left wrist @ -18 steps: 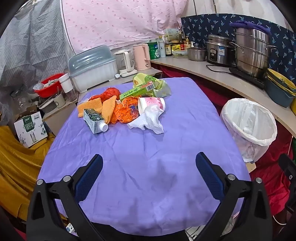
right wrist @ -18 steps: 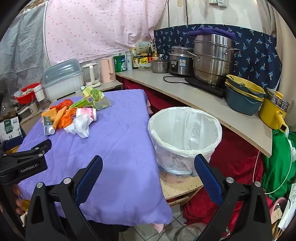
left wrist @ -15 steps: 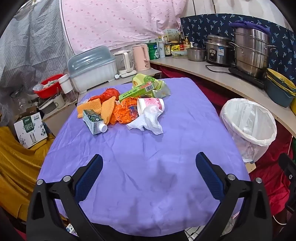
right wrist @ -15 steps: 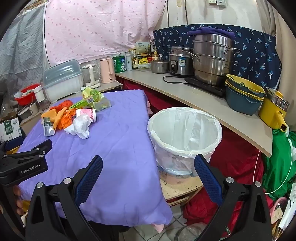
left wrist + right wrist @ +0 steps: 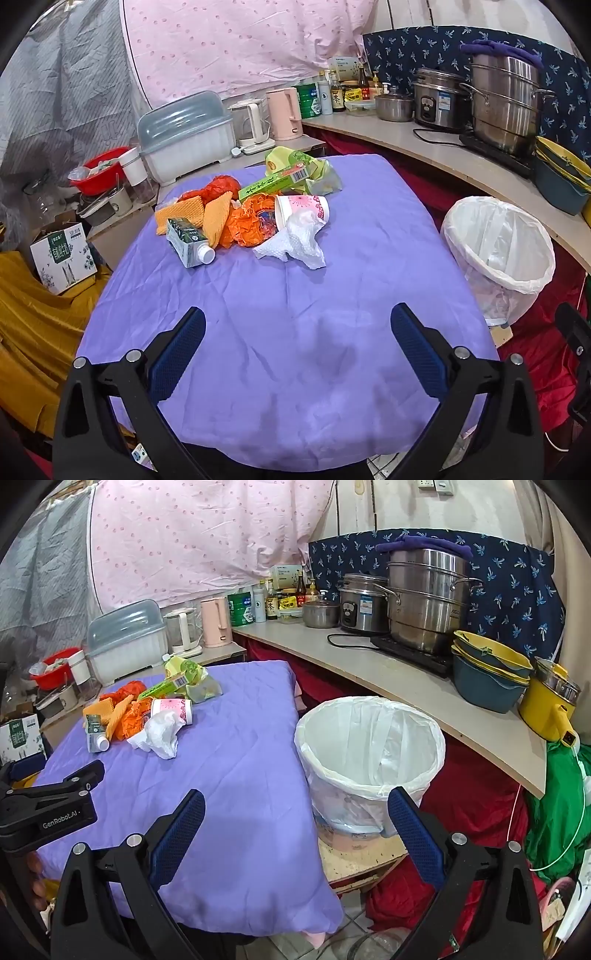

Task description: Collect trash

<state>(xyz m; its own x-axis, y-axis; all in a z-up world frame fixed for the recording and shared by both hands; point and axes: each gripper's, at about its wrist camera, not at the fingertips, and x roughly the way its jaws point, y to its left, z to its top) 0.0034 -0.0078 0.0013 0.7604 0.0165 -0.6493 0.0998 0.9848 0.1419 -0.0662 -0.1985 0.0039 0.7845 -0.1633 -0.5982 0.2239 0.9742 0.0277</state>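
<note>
my left gripper (image 5: pixel 295 332) and right gripper (image 5: pixel 295 812) both hover with fingers spread apart, gripping nothing. crumpled trash pile (image 5: pixel 255 214) sits on the far wrinkled purple worktop (image 5: pixel 288 332); round white-lined bin (image 5: pixel 369 753) stands just beside it.

A cramped home kitchen is showing itself: a rice cooker (image 5: pixel 360 603), stacked steel steamer pots (image 5: pixel 428 602), kettles (image 5: pixel 216 622) and sauce bottles (image 5: pixel 273 602) are crowding a counter (image 5: pixel 402 686) beneath hanging cloth sheets (image 5: pixel 207 531).
</note>
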